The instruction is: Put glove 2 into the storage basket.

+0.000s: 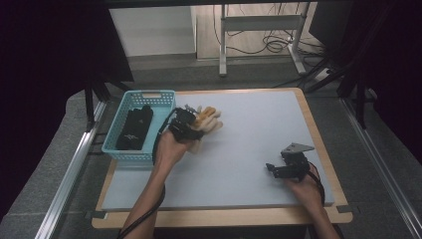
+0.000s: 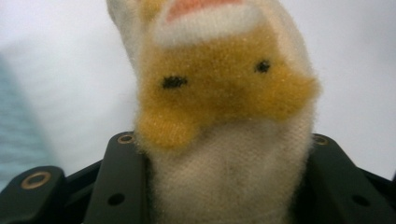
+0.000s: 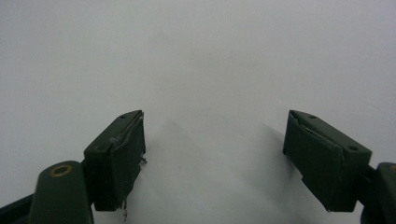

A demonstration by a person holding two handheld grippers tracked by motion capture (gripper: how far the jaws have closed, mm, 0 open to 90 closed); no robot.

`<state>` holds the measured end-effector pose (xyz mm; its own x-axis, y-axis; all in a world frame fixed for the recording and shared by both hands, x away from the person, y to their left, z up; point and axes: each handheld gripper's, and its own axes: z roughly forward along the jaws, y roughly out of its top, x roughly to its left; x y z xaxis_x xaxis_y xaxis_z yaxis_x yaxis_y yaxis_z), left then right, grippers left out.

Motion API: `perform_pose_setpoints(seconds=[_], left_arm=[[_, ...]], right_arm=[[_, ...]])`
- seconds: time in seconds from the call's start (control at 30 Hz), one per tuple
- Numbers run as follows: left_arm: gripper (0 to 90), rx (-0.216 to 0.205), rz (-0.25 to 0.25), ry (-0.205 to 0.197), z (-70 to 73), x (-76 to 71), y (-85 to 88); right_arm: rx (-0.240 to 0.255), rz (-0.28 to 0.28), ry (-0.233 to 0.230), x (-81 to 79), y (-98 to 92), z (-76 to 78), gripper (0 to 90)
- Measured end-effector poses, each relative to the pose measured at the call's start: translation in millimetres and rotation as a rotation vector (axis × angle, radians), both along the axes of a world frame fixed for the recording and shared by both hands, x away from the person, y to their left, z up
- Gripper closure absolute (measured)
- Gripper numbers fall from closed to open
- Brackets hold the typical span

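Plush toy (image 2: pixel 224 116), cream and yellow, clamped in my left tongs (image 1: pixel 191 122) beside blue basket (image 1: pixel 115 144) near tabletop (image 1: pixel 259 129) left edge. My right tongs (image 3: pixel 212 158) wide open, holding nothing, near right edge.

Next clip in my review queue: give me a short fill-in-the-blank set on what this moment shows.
1. The left hand-held gripper is shut on a ____ with a yellow animal face.
2. The blue basket stands at the table's ____ edge, seen from the person.
3. The jaws of the right hand-held gripper stand ____, with bare table between them.
4. The dark item lies ____ the basket.

Missing words: sock; left; open; inside
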<state>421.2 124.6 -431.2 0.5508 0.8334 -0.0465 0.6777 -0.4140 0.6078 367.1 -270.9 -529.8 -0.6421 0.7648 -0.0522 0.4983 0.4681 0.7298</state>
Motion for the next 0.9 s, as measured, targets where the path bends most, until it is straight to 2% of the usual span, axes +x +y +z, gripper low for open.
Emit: perform_pose_setpoints(seconds=[0.2, 0.43, 0.6, 0.7, 0.77, 0.9], left_arm=[[54.2, -0.010, 0.110, -0.010, 16.6, 9.3, 44.7], [53.7, 0.016, 0.237, -0.007, 16.1, 18.5, 94.3], [53.1, 0.038, 0.327, 0.011, 5.1, 25.9, 124.5], [52.9, 0.050, 0.360, 0.049, -6.3, 32.1, 138.0], [52.7, 0.065, 0.370, 0.071, -15.3, 36.8, 141.5], [52.1, 0.057, 0.358, 0.110, -33.6, 47.6, 137.6]], right_arm=[[0.000, 0.000, 0.000, 0.0, 0.0, 0.0, 20.5], [-0.003, 0.001, -0.002, -0.1, 0.1, -0.1, 20.5], [-0.003, 0.001, -0.002, -0.2, 0.2, -0.1, 20.4], [-0.003, 0.001, -0.002, -0.2, 0.3, -0.1, 20.4], [-0.002, 0.001, -0.002, -0.2, 0.3, -0.1, 20.4], [-0.002, 0.001, -0.003, -0.2, 0.3, -0.1, 20.4]])
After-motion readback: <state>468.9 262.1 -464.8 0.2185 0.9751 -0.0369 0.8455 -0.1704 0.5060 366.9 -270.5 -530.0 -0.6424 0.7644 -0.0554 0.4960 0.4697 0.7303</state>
